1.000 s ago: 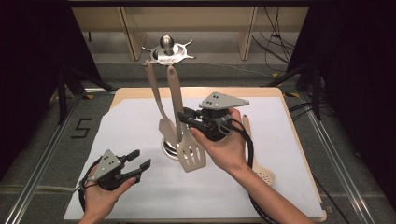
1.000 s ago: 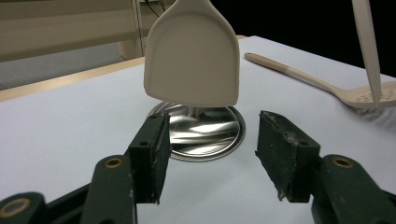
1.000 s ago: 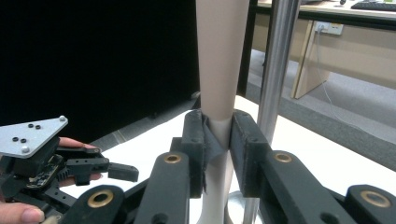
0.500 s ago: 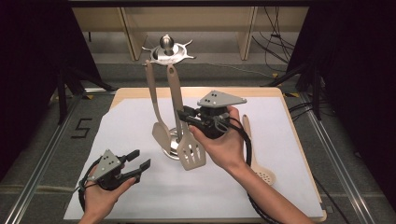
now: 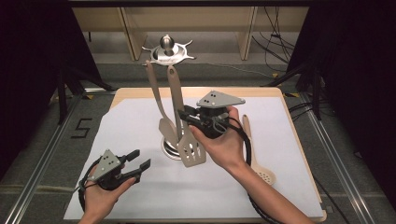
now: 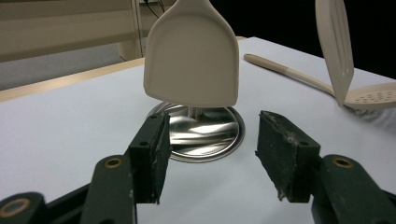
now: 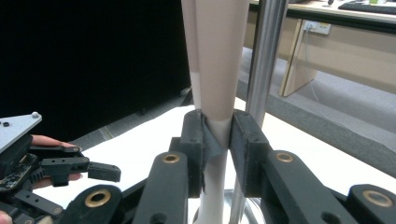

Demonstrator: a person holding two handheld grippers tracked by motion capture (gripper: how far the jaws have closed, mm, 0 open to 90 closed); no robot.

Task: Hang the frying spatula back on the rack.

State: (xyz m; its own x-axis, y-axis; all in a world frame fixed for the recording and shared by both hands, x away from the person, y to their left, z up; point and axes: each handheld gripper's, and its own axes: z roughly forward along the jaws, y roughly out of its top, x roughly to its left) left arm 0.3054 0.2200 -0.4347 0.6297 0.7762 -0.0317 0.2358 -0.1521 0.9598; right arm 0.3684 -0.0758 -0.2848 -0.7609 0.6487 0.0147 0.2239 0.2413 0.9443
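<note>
A metal utensil stand [image 5: 167, 49] rises from a round base [image 5: 170, 148] at mid-table. A solid beige spatula [image 5: 167, 128] and a slotted beige spatula [image 5: 191, 149] hang from it. My right gripper [image 5: 183, 117] is closed on the slotted spatula's handle [image 7: 217, 140], beside the steel pole [image 7: 264, 70]. Its jaws have just been opening slightly, but the handle still sits pressed between the pads. My left gripper [image 5: 142, 158] rests open near the front left, its jaws aimed at the base [image 6: 205, 133] and the solid spatula [image 6: 191, 56], with nothing between them [image 6: 210, 149].
A beige perforated spoon [image 5: 259, 163] lies on the white sheet to the right of the stand, under the right forearm. The sheet covers a wooden table [image 5: 285, 95]. Dark curtains stand on both sides.
</note>
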